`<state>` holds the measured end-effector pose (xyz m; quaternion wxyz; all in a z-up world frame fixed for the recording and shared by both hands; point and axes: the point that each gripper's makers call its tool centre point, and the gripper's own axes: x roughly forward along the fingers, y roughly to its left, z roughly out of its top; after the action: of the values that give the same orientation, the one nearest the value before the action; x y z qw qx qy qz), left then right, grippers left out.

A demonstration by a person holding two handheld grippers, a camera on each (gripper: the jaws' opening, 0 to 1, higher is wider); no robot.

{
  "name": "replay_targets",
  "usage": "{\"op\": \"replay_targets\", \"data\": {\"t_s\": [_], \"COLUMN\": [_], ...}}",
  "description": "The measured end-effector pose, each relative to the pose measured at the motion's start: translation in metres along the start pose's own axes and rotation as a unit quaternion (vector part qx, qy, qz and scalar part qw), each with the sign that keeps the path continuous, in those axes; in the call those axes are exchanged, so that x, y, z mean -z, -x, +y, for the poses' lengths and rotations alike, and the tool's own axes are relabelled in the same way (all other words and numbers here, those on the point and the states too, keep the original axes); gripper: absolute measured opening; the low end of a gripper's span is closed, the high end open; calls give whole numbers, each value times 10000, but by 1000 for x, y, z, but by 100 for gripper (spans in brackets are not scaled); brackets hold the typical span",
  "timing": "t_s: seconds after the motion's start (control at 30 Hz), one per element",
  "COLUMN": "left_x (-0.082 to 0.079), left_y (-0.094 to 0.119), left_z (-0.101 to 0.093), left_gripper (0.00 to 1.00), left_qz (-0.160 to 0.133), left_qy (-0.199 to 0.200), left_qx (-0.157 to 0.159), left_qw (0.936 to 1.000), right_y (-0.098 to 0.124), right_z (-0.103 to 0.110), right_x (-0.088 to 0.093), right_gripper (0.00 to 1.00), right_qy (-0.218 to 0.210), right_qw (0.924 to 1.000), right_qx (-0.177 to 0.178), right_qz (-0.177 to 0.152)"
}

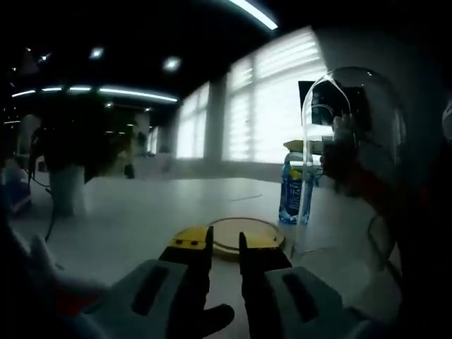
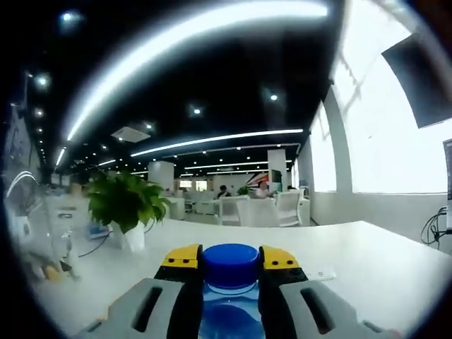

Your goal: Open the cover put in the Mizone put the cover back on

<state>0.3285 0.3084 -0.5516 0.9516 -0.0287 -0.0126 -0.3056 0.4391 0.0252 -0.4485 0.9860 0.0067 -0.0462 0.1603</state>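
The right gripper [image 2: 232, 272] has its yellow-tipped jaws closed around the blue-capped clear plastic Mizone bottle [image 2: 231, 267], clamped just under the cap. In the left gripper view, the bottle stands far right beside the round wooden base [image 1: 247, 235], with the clear glass dome cover [image 1: 353, 155] raised at right. The left gripper [image 1: 224, 253] hangs narrowly parted, empty. Best lift straight, then lower onto the base centre — the white table [image 2: 367, 261] offers open room; the potted green plant [image 2: 127, 201] sits far left.

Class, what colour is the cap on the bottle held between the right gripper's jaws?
Blue. The cap shows best in the right gripper view.
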Motion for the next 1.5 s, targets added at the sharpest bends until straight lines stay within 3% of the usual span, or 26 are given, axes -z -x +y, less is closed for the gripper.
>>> {"op": "replay_targets", "data": {"t_s": [1.0, 1.27, 1.5], "left_x": [0, 0, 1], "left_y": [0, 0, 0], "left_z": [-1, -2, -2], "left_gripper": [10, 10, 10], "left_qz": [8, 13, 33], "left_qy": [-45, -66, -92], "left_qx": [11, 22, 30], "left_qw": [10000, 10000, 9999], "right_y": [-10, -11, -13], "right_z": [18, 20, 22], "right_x": [1, 0, 0], "right_gripper": [24, 25, 25], "right_qy": [-352, -209, -85], "right_qw": [9989, 9991, 9987], "right_qx": [-304, -364, -496], "right_qz": [-3, -39, 124]}}
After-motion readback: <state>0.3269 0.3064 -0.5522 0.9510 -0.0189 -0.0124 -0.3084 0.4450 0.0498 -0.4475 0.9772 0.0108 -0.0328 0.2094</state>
